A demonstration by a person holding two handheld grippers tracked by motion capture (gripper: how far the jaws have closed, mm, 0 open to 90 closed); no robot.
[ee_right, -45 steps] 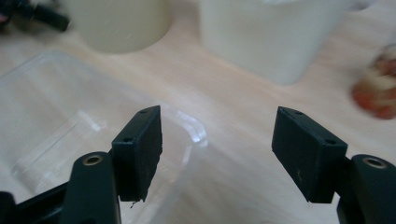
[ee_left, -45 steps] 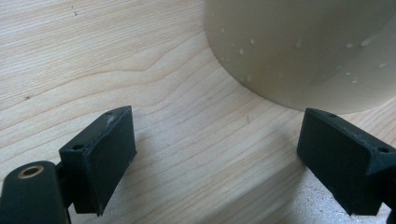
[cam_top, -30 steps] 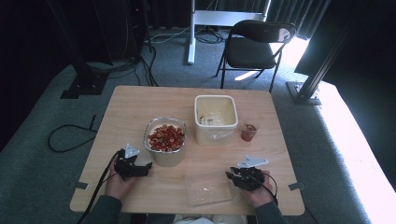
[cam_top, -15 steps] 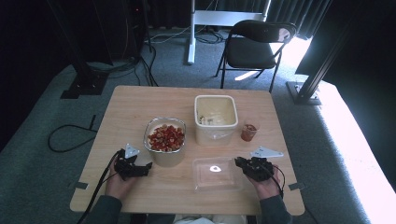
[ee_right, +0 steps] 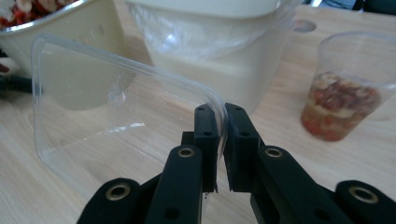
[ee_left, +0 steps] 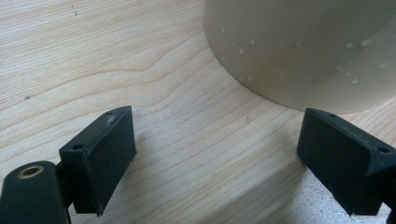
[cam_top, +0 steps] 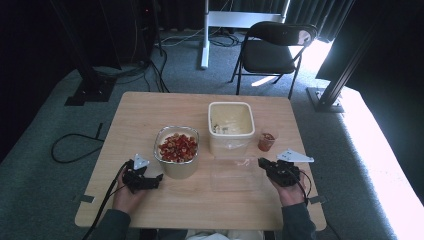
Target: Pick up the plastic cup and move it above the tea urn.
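Note:
A clear plastic tray (cam_top: 235, 173) sits in front of the square cream tub (cam_top: 231, 125), tilted up at its right edge. My right gripper (cam_top: 261, 164) is shut on that edge; in the right gripper view the thin rim (ee_right: 116, 116) is pinched between the two black jaws of the right gripper (ee_right: 222, 140), which have just been closing on it. My left gripper (cam_top: 157, 179) rests on the table, left of the metal-rimmed bowl of red pieces (cam_top: 177, 150). In the left gripper view the left gripper (ee_left: 215, 154) is open with nothing between its jaws, just short of the bowl's wall (ee_left: 303, 46).
A small clear cup (cam_top: 266, 141) with reddish contents stands right of the tub, close to my right gripper; it appears as the cup (ee_right: 345, 102) beside the tub (ee_right: 219, 56). A black chair (cam_top: 275, 50) stands beyond the wooden table (cam_top: 150, 110).
The clear tray has moved from the table's front centre back toward the tub, with its right edge raised. My right hand has shifted right and up. The left hand has stayed still.

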